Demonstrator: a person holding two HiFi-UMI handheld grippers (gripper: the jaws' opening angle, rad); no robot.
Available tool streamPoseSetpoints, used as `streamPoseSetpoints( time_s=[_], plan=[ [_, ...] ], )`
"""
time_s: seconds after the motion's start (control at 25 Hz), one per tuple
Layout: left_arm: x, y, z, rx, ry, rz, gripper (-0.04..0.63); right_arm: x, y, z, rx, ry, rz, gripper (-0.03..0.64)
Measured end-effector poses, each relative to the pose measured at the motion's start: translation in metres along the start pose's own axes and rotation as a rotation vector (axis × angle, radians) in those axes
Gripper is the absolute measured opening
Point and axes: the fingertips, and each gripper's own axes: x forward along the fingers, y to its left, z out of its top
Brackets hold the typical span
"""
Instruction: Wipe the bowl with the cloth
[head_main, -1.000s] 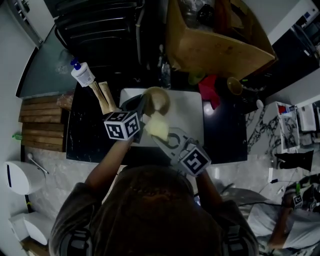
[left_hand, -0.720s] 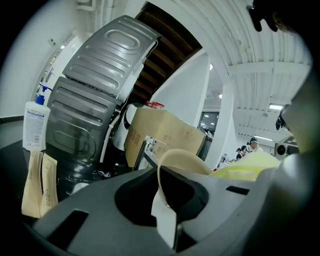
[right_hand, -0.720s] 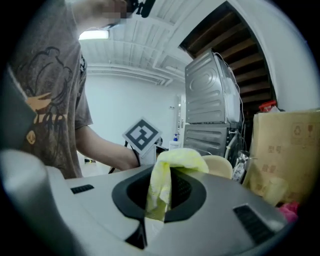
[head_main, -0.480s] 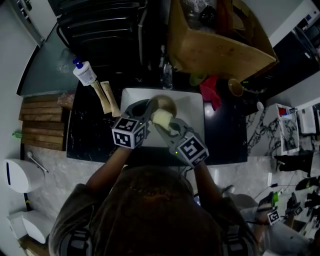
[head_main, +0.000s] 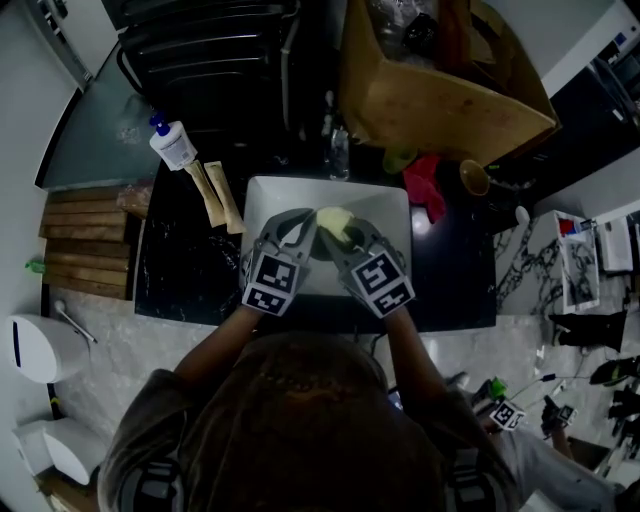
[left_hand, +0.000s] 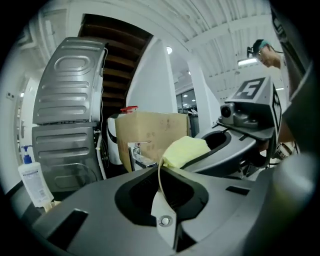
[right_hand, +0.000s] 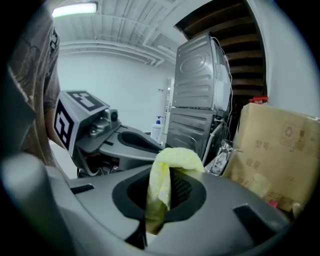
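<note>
Over the white rectangular sink basin sits the thin-walled pale bowl. It is held above the middle of the sink and seen edge-on, its rim a fine smooth curve. From the head view it is almost hidden under the tools. The left gripper has its jaws clamped on that rim. Touching the bowl from the right is the soft, crumpled yellow cloth, bunched into a wad and pinched tight in the jaws of the right gripper.

I'd say the wiping itself is in hand, with cloth against bowl. The next move likely calls for sweeping the wad around the inner wall while the left hand keeps the bowl steady or turns it. A hard, slick rim could slip in the clamp if the cloth is pressed too hard.

Behind the sink stand a chrome tap and a large brown cardboard box. To the sink's left stands a white plastic pump bottle.
</note>
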Motion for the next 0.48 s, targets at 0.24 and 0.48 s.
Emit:
streamPoseSetpoints(
  time_s=[0.24,0.48],
  plan=[
    [0.002,-0.003,-0.003,0.027,0.010,0.009,0.029,0.006,-0.012,-0.001,-0.002,0.005,-0.065,0.020],
    [0.004,0.002,-0.003,0.021,0.002,0.045,0.029,0.010,-0.026,-0.007,0.002,0.028,-0.180,0.018]
  ],
)
